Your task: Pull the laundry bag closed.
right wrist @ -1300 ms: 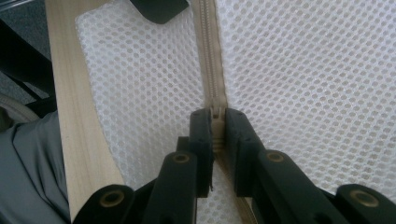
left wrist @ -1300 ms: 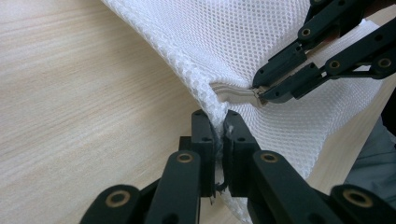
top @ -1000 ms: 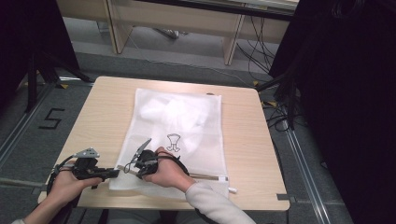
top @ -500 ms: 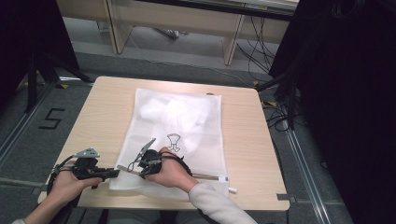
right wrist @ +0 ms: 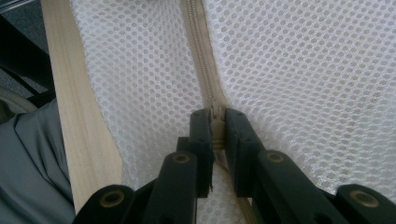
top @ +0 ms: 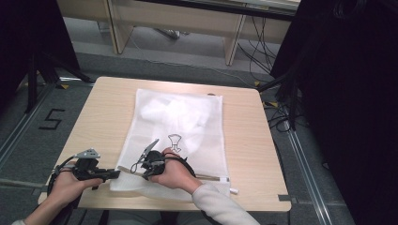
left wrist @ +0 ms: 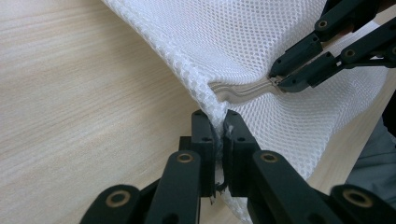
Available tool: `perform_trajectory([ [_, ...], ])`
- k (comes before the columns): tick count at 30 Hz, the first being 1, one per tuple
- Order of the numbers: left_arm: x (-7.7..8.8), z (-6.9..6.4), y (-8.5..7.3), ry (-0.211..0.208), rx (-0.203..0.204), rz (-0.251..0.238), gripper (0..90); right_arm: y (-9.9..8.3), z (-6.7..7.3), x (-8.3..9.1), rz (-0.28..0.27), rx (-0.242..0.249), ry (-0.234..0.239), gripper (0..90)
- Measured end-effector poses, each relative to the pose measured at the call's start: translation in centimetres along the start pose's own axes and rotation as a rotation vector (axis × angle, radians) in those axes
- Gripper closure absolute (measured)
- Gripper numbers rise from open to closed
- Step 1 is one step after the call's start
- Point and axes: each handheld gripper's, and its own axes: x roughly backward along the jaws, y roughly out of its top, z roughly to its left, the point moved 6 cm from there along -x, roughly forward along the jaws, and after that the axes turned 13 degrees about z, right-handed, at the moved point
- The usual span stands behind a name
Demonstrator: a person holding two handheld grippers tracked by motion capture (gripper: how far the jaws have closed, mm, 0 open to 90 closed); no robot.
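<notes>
We see a white mesh zippered laundry bag (top: 180,136) lying flat on the table, its beige zipper (right wrist: 205,70) closed along the near edge.

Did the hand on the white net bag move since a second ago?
Yes, a little. In the high view the right hand slid along the mesh bag toward the table's right edge, farther from the left gripper.

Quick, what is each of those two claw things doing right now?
Left gripper: closed, pinching the corner edge of the white mesh bag.
Right gripper: closed on the bag's zipper.
</notes>
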Motion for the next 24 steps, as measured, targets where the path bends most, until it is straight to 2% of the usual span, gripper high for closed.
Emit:
perform_trajectory([
  [2,0.0,0.0,0.0,-0.008,0.0,0.002,84.2,0.0,0.0,0.0,0.004,0.018,-0.003,82.6],
  [5,0.0,0.0,0.0,-0.015,0.002,0.003,84.2,0.1,0.1,0.2,0.006,-0.008,-0.008,82.6],
  [7,0.0,0.0,0.0,-0.016,0.001,0.0,84.2,0.1,0.0,0.5,0.001,0.004,-0.003,82.6],
  [11,0.1,0.1,-0.1,-0.01,-0.004,0.007,84.3,-0.2,-0.1,0.7,0.025,0.013,-0.005,82.6],
  [22,0.0,0.2,-0.1,-0.009,-0.001,0.01,84.3,-0.6,-0.5,1.1,0.06,0.009,0.007,82.6],
  [24,-0.1,0.1,0.0,-0.005,0.004,-0.01,84.3,-0.6,-0.5,1.3,0.063,0.004,0.008,82.6],
])
